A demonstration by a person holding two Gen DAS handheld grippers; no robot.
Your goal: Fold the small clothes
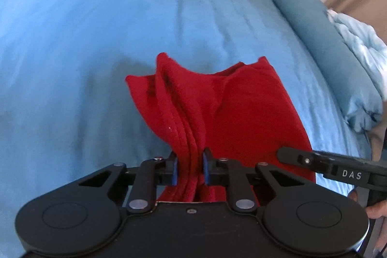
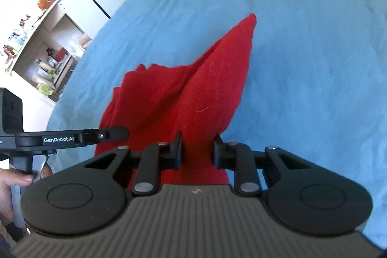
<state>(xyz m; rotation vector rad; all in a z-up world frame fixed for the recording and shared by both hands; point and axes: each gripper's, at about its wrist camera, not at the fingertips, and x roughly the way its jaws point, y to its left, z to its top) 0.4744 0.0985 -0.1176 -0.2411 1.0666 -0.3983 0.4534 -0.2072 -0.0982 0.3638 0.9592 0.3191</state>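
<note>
Grippers both pinch red garment (image 1: 217,98): left gripper (image 1: 189,165) clamps bunched hem, right gripper (image 2: 197,149) grips near edge; cloth trails toward 12 o'clock over blue bedspread (image 1: 96,40).

The white letters "DAS" are seen on the black side of the right gripper (image 1: 280,153) in the left wrist view. "GenRobot.AI" is printed in white on the black side of the left gripper (image 2: 127,132) in the right wrist view.
</note>
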